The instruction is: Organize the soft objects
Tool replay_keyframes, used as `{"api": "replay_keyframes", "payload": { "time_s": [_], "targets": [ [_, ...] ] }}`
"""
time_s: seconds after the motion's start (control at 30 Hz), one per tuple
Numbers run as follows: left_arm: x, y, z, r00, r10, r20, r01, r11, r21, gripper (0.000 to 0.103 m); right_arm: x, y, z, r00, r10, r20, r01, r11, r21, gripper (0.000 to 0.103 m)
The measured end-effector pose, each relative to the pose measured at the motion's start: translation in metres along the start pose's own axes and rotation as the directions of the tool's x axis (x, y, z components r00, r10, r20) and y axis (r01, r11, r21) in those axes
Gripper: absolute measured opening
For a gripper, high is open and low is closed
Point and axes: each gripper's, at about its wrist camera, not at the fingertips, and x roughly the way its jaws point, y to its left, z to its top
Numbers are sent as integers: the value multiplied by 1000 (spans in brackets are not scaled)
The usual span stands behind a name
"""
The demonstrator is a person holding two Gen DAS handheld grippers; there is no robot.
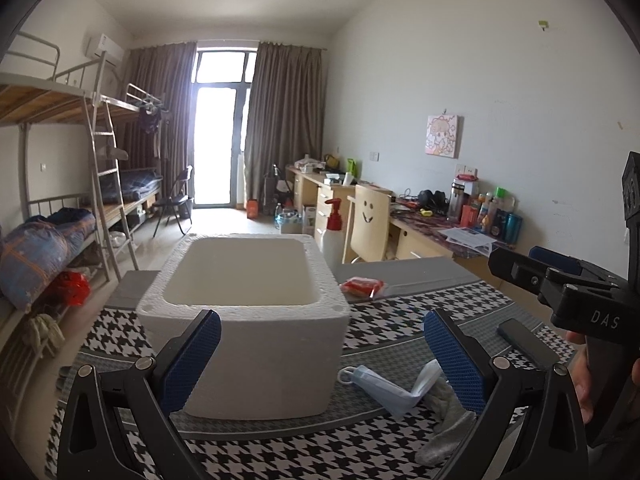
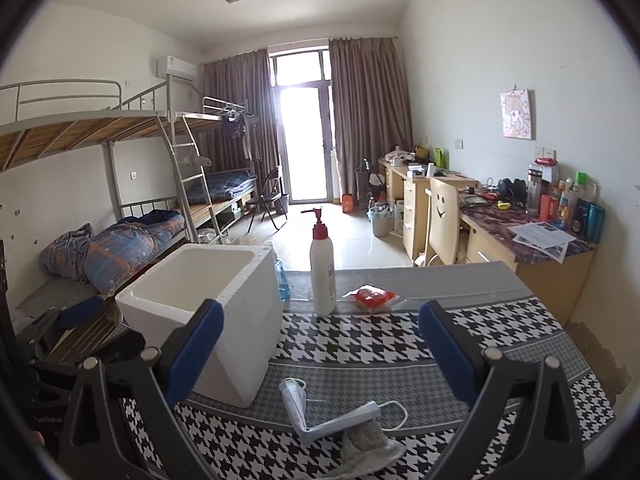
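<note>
Both tongs are being held released, nothing between their blue pads: the left tongs (image 1: 322,354) near the foam box (image 1: 244,304), the right tongs (image 2: 322,354) above the face mask (image 2: 320,416). The box is standing open-topped at the left of the tabletop (image 2: 500,320), its visible interior showing nothing inside. The mask is lying folded at the near edge, touching a grey sock (image 2: 366,444). Open patterned cloth is being left free to the right. A pump bottle (image 2: 322,268) and a red packet (image 2: 370,294) are standing toward the far edge.
</note>
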Motion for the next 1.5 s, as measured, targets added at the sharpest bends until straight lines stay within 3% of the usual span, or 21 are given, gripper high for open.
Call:
{"api": "replay_keyframes", "payload": {
  "time_s": [1.5],
  "targets": [
    [39, -39, -18, 992, -91, -88, 94, 995, 28, 102, -4, -34, -39, 996, -77, -54, 79, 996, 38, 99]
  ]
}}
